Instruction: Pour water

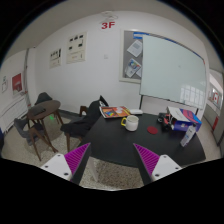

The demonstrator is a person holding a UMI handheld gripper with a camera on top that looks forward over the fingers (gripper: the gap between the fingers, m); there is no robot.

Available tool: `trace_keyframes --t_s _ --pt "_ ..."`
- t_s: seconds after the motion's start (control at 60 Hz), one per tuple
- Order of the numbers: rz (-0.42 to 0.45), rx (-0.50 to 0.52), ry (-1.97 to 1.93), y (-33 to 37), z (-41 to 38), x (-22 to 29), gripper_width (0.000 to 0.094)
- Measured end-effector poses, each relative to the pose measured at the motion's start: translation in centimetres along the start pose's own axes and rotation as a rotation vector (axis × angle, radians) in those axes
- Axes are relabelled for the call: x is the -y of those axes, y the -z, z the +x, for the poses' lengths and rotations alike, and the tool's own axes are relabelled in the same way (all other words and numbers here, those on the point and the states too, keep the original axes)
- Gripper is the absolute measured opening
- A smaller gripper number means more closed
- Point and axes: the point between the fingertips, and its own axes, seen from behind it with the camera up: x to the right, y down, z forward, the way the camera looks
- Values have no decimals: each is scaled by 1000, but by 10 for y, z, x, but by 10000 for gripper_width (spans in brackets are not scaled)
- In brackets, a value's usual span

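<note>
My gripper (112, 160) is open and empty, its two magenta pads (72, 160) spread wide over the near edge of a dark table (120, 145). A white cup (130, 123) stands on the table well beyond the fingers. A clear bottle (189, 134) stands farther right on the table, near its right end. Nothing is between the fingers.
An orange-edged tray or book (113, 112) lies behind the cup. Coloured items (180, 124) crowd the table's right end. Dark chairs (80, 122) and a small round table (45, 113) stand to the left. A whiteboard (170, 70) hangs on the far wall. Speckled floor (110, 172) shows below.
</note>
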Motion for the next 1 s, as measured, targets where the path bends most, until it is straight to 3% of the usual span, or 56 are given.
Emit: trace_keyframes --t_s 0.183,0.383,0.517,0.75,1.0 --pt "-59 -87 -47 -11 69 -39 845" --pt "-147 -201 -97 -39 200 -109 843" --pt "-157 -287 -129 -67 302 -136 846" --pt "-84 -391 -153 -141 462 -130 846" --pt "23 -379 -166 -218 550 -96 847"
